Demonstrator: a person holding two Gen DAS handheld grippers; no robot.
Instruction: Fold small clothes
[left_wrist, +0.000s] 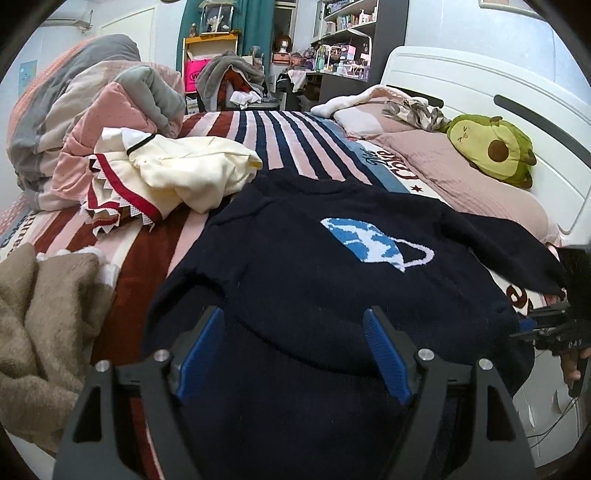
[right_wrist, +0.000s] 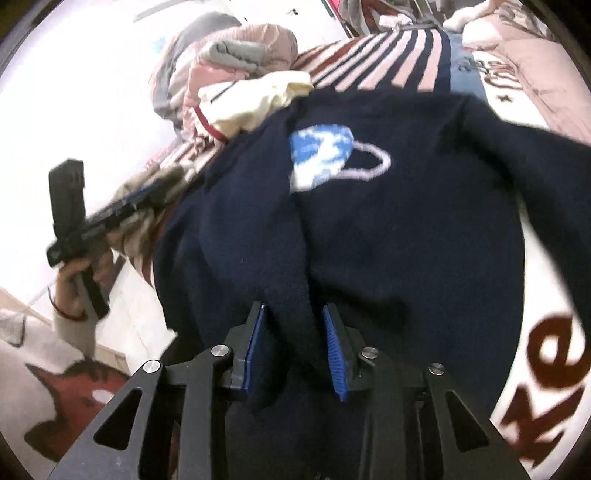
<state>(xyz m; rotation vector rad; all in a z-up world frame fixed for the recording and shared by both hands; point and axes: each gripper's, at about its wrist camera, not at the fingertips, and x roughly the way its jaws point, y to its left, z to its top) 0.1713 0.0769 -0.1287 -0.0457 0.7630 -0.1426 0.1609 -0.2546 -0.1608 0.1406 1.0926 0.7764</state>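
Note:
A navy sweater with a blue and white planet motif lies spread on the striped bed. My left gripper is open just above its near hem, blue pads wide apart, holding nothing. In the right wrist view the same sweater fills the middle, and my right gripper has a bunched fold of its navy cloth between its blue pads. The left gripper shows at the left of that view, blurred. The right gripper shows at the right edge of the left wrist view.
A cream garment with red trim lies behind the sweater. A tan knit lies at the near left. A rolled pink and grey duvet sits at the back left. Pink pillows and an avocado plush lie by the white headboard.

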